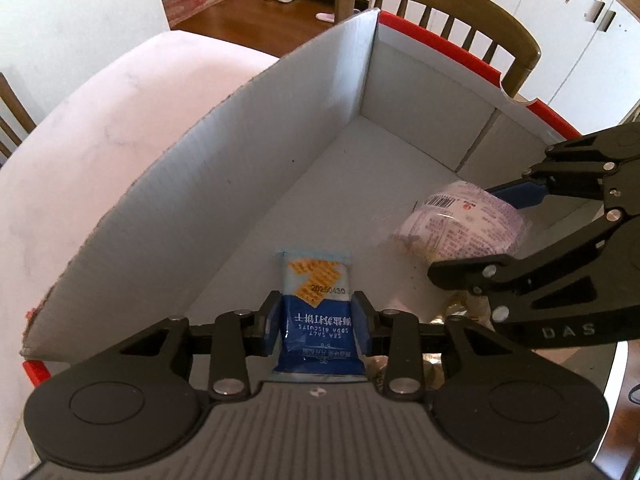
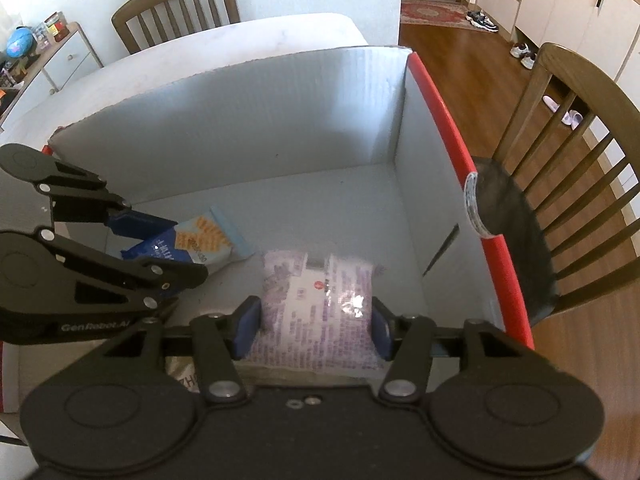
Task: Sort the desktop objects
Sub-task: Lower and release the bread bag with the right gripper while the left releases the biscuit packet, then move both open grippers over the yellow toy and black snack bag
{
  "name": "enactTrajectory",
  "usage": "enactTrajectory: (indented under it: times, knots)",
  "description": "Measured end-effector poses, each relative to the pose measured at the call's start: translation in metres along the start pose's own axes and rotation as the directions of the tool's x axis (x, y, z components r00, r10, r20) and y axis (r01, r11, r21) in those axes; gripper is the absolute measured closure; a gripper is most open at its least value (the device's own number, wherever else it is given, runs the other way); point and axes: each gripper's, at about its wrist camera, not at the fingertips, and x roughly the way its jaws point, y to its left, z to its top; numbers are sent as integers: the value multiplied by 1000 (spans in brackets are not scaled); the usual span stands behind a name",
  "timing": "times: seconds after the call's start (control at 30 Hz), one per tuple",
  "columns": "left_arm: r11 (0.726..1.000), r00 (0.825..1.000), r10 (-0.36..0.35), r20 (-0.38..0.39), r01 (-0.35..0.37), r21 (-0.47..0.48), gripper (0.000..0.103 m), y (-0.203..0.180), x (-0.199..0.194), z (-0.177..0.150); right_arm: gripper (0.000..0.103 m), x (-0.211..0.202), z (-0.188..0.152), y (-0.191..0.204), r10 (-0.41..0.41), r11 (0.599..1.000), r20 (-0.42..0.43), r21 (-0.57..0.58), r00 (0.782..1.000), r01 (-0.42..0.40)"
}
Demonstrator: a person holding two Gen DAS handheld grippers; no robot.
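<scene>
White worktop (image 1: 100, 128) with an open cardboard box (image 1: 280, 128), both sets of fingers reaching down into it.

Inside the box, a blue cracker packet (image 1: 316, 312) sits between the left fingers (image 1: 317, 322), whose blue pads pinch its sides. Just beside it, a pale purple printed packet (image 2: 320, 312) lies on the box floor between the right fingers (image 2: 316, 330), pads close at both edges; whether they press it I cannot tell. Tall white box walls with a red rim (image 2: 452, 152) hem both in. Wooden chairs (image 2: 580, 160) stand around the worktop.
</scene>
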Motion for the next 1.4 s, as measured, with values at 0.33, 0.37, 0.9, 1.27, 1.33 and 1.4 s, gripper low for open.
enactTrajectory:
  times: [0.33,0.37,0.9,1.27,1.33,1.4]
  knots:
    - [1000,998,-8,59,9,-16,44,6,-24,-6,34,-25,0,5,16,1000,40,-26,999,-15]
    - [1000,998,-11,65,12,-17,44,7,-26,-7,34,-29,-1,6,16,999,45,-32,999,-15]
    - [998,986,-49,158,53,-25,40,2,-87,-34,33,-76,-11,31,65,995,114,-78,991,-56]
    - [997,968,-31,250,46,-56,40,4,-133,-77,33,-111,-26,60,91,992,169,-102,981,-74]
    - [996,966,-22,258,42,-76,40,8,-141,-88,33,-116,-29,67,98,991,175,-108,980,-80]
    - [995,963,-16,270,41,-87,39,11,-147,-99,32,-120,-31,76,106,990,181,-113,978,-86]
